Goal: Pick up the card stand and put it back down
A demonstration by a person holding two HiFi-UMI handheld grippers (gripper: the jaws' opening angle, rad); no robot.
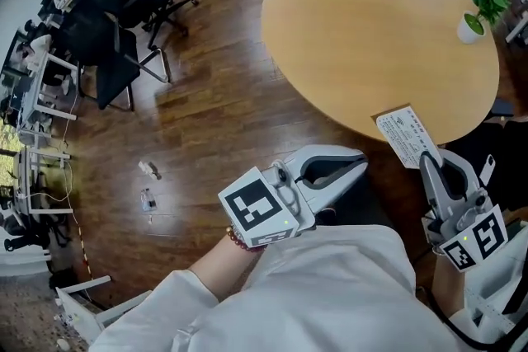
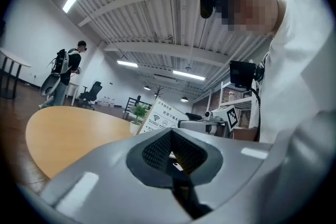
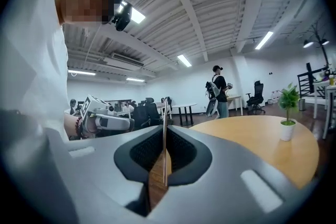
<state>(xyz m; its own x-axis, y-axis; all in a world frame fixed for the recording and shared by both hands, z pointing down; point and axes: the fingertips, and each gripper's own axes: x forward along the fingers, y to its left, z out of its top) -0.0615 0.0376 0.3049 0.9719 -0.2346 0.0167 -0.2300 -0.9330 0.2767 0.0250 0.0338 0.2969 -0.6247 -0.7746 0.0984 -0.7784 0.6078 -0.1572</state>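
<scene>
The card stand (image 1: 404, 134) is a white printed card that leans at the near edge of the round wooden table (image 1: 371, 29). My right gripper (image 1: 425, 157) is shut on its lower end. In the right gripper view the card (image 3: 165, 134) runs edge-on between the closed pads of the right gripper (image 3: 164, 128). My left gripper (image 1: 360, 162) hangs off the table, left of the card, shut and with nothing in it. In the left gripper view the left gripper (image 2: 170, 131) points at the card's printed face (image 2: 160, 115).
A small potted plant (image 1: 478, 12) stands at the table's far right. Black office chairs (image 1: 115, 37) and desks fill the far left of the wooden floor. Small bits of litter (image 1: 148, 171) lie on the floor. A person with a backpack (image 3: 218, 89) stands beyond the table.
</scene>
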